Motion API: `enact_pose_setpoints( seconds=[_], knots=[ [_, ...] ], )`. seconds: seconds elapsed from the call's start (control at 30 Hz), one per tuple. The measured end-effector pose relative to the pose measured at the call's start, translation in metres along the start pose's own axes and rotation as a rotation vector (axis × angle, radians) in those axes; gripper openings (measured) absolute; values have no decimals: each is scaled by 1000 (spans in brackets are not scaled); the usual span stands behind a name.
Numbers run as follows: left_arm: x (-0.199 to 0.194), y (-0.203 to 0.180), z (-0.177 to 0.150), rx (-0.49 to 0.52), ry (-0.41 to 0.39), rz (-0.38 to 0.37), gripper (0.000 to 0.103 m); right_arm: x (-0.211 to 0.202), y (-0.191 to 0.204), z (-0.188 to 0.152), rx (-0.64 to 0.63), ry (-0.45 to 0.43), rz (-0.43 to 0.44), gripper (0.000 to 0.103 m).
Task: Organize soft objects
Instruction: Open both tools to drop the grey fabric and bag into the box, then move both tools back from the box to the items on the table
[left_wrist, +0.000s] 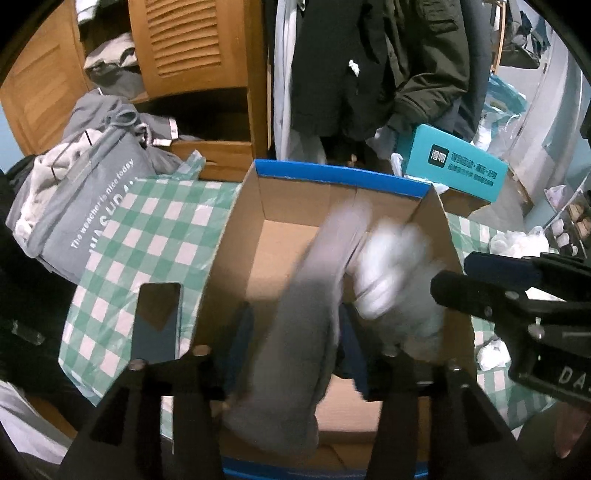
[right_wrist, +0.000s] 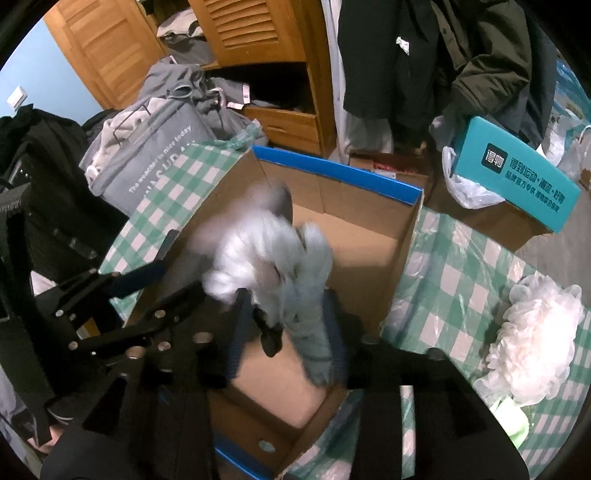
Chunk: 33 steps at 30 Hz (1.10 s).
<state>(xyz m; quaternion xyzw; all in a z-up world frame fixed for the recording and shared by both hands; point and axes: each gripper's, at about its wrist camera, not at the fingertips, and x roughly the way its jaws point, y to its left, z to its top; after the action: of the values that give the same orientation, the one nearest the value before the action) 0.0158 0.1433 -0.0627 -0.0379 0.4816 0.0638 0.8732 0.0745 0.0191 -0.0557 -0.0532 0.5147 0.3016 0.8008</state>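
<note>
Long grey soft fabric piece (left_wrist: 303, 325) and fluffy white-and-pale-blue soft bundle (right_wrist: 280, 266) are both motion-blurred; edges smeared, exact form not readable. Both sit over the open brown cardboard box with blue rim (left_wrist: 236, 236), inside its walls. From the left wrist view the grey piece's long axis runs near to far, far end tipped slightly right; its near end hides part of the box floor. The white bundle lies just right of it, long axis also near to far, touching or apart cannot be told.

Left hand-held gripper (left_wrist: 295, 354): fingers apart, grey piece between them, pads not pressing on it. Right hand-held gripper (right_wrist: 288, 332): fingers apart, white bundle between them, not clamped.

Box stands on the worktop under a green-and-white checked plastic cloth (right_wrist: 461, 266). Dark flat phone (left_wrist: 157, 321) lies left of the box. White mesh bath puff (right_wrist: 532, 336) lies right, cut by the frame edge. Grey printed fabric bag (left_wrist: 85, 206) far left; teal printed carton (right_wrist: 517, 173) far right.
</note>
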Motion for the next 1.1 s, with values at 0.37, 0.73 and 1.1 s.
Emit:
enact_pose_setpoints(
  seconds=[0.37,0.73,1.1],
  knots=[
    [-5,-16,0,51,-20,-3,62,-15,-15,-6,17,-31,-47,57],
    [-15,-46,3,104,-51,-39,68,-34,-42,-22,56,-46,-97,61],
    [-21,-89,2,196,-64,-62,69,-56,-78,-45,111,-62,-147,61]
  ],
)
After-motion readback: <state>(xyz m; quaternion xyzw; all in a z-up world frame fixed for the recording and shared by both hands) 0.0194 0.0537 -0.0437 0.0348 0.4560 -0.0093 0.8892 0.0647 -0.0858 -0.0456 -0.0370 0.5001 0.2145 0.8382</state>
